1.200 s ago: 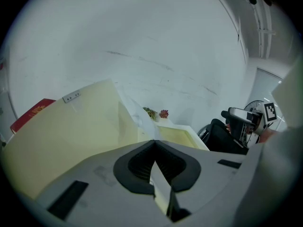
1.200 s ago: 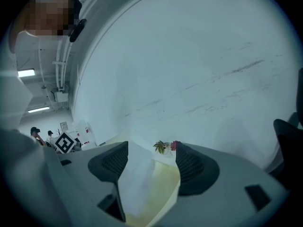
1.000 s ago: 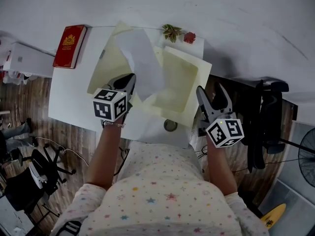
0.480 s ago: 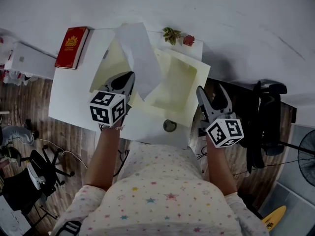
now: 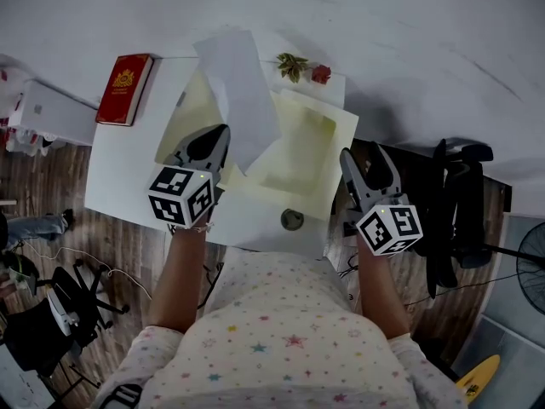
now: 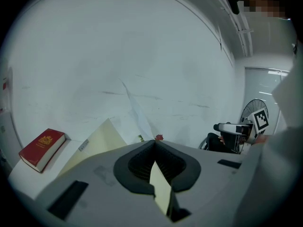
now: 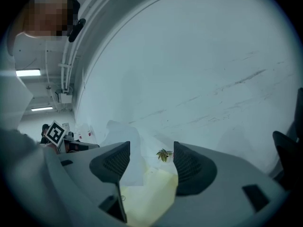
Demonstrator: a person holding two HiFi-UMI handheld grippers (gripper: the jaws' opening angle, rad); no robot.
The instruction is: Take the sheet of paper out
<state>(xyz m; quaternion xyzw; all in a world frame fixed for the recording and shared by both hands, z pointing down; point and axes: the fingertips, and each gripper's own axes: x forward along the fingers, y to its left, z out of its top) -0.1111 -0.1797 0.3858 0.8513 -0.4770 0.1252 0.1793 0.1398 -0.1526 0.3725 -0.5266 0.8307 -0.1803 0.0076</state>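
Observation:
A white sheet of paper stands up out of an open cream envelope lying on the white table. My left gripper is shut on the sheet's lower edge, at the envelope's left side. In the left gripper view the jaws are closed, and the sheet runs up from them edge-on. My right gripper hovers open off the envelope's right edge, holding nothing. The right gripper view shows the sheet and the envelope beyond its spread fingers.
A red book lies at the table's far left corner. A dried sprig with a red flower lies at the far edge. A small round object sits near the front edge. A black chair stands to the right.
The left gripper has drawn back slightly and the sheet has risen further out of the envelope, its top now past the table's far edge. The right gripper has stayed put.

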